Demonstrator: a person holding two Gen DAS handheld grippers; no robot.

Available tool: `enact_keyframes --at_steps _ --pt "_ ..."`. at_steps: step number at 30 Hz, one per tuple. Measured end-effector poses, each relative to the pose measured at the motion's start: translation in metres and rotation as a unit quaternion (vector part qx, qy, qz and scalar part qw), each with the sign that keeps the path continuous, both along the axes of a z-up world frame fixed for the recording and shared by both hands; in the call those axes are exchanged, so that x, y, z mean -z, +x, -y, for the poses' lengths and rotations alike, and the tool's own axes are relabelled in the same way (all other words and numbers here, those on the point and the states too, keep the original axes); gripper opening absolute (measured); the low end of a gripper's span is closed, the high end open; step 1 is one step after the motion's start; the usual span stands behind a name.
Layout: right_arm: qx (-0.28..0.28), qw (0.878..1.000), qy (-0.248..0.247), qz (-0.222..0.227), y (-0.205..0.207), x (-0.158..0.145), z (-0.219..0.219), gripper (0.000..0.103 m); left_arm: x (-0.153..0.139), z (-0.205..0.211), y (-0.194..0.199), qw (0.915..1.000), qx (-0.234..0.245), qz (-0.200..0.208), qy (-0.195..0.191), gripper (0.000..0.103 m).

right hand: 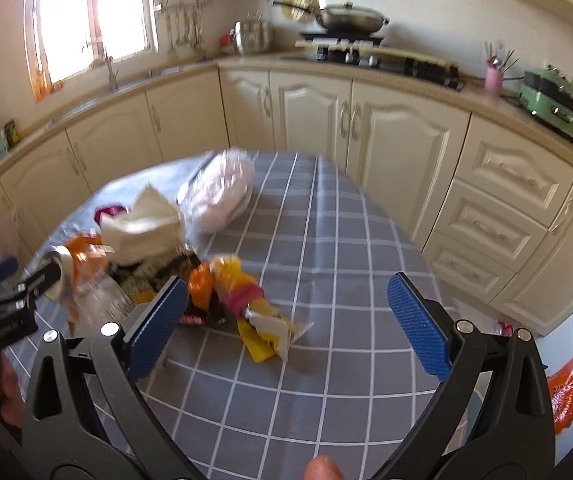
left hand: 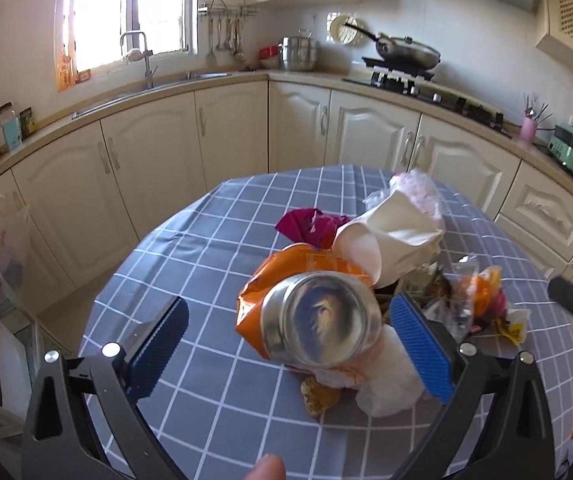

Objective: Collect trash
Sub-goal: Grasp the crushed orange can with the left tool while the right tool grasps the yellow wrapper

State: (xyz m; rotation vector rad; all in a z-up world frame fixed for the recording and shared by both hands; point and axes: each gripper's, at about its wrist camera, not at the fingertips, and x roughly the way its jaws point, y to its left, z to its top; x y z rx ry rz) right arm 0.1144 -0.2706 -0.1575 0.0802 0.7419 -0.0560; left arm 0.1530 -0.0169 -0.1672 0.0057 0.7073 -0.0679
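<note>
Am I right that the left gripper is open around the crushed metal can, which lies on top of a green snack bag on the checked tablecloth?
Not quite: the snack bag under the can is orange, not green, as the left wrist view shows. The rest holds: the left gripper is open, its pads either side of the can, above the checked tablecloth.

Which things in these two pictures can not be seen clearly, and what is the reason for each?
- Metal can: its label is hidden, left wrist view shows only its base.
- Pink plastic bag: blurred by motion, right wrist view.
- Orange wrapper on the floor: print too small and cut by the edge.
</note>
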Motion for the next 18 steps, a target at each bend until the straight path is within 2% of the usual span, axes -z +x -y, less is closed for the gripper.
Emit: enact_keyframes --at_steps 5,8,9,10,12,13,16,18 --pt "-0.025 0.999 -0.001 -0.044 0.017 0.026 -0.003 0.098 0.009 0.005 0.016 0.9998 -0.011 -0.014 -0.003 0.099" --pt "-0.045 0.997 -0.009 -0.066 0.027 0.038 -0.007 0.098 0.015 0.002 0.023 0.9995 -0.011 -0.020 -0.023 0.097" --pt "-0.048 0.996 -0.012 -0.069 0.030 0.040 -0.007 0.098 0.016 0.000 0.024 0.9992 -0.010 -0.022 -0.030 0.088" --pt "-0.053 0.996 -0.011 -0.072 0.033 0.043 -0.007 0.098 0.018 -0.001 0.027 0.9989 -0.004 -0.027 -0.039 0.084" --pt "-0.062 0.995 -0.008 -0.077 0.037 0.048 -0.007 0.095 0.018 -0.001 0.027 0.9989 -0.001 -0.022 -0.041 0.084" --pt "-0.070 0.995 0.000 -0.077 0.039 0.048 -0.006 0.087 0.018 -0.001 0.026 0.9990 0.002 -0.021 -0.041 0.083" --pt "-0.083 0.992 0.023 -0.088 0.043 0.050 -0.002 0.041 0.018 -0.005 0.022 0.9985 0.010 -0.016 -0.050 0.083" --pt "-0.089 0.992 0.013 -0.091 0.042 0.053 -0.003 0.038 0.019 -0.009 0.019 0.9983 0.016 -0.017 -0.054 0.083"
